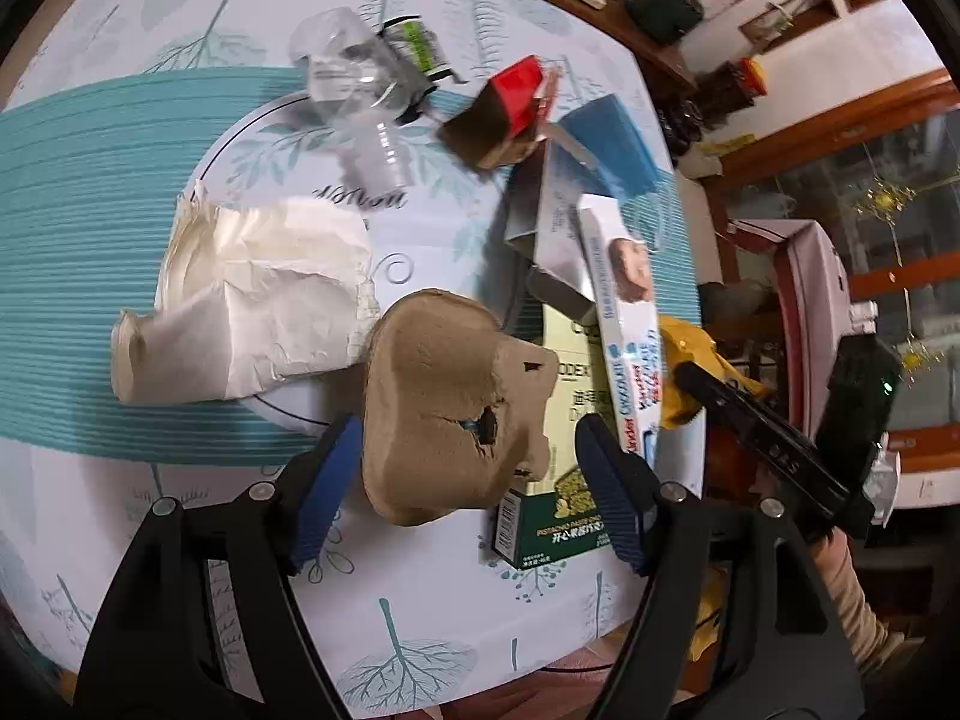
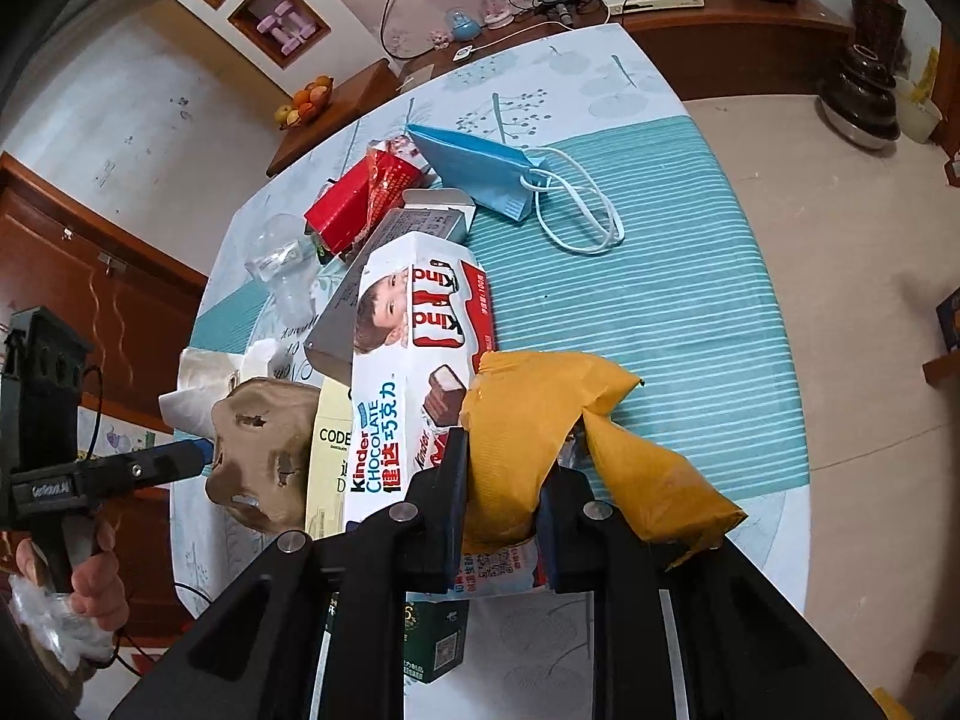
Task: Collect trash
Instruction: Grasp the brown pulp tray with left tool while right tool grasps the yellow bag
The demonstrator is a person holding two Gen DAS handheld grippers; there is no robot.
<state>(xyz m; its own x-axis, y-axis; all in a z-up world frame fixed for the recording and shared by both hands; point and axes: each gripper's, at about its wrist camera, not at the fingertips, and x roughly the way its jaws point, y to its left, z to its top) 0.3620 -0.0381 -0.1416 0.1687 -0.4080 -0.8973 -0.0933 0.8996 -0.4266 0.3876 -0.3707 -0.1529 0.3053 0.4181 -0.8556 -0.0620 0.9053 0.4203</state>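
Covering the desk (image 1: 420, 630) is a pale cloth printed with trees and a broad teal striped band, and behind it stand a wooden sideboard with cables and chargers, wall niches and a fruit bowl. Trash is scattered over the middle of the desk. In the left wrist view the left claw (image 1: 468, 480) stands released, its blue pads well apart on either side of a brown pulp egg-carton piece (image 1: 444, 402); the left pad is just beside the carton's edge, and whether it touches cannot be told. To the left of the carton lies a crumpled white paper cup (image 1: 240, 312), and farther off a crushed clear plastic cup (image 1: 354, 96) with a green-and-black wrapper (image 1: 417, 45) beside it. A red carton (image 1: 519, 90) lies at the far right of the pile, next to a blue paper bag (image 1: 618, 144) whose white cord handles show in the right wrist view. A grey-and-white open box (image 1: 552, 216) lies near the bag, and a Kinder chocolate box (image 2: 420, 360) rests across it and across a cream carton (image 2: 327, 462). A dark green box (image 1: 540, 522) sits nearest the desk's edge, partly under the cream carton. The right claw (image 2: 501, 516) is clenched on a crumpled yellow wrapper (image 2: 540, 414), held above the near end of the Kinder chocolate box. A person's hand (image 2: 90, 576) grips the left tool's handle at the left of the right wrist view.
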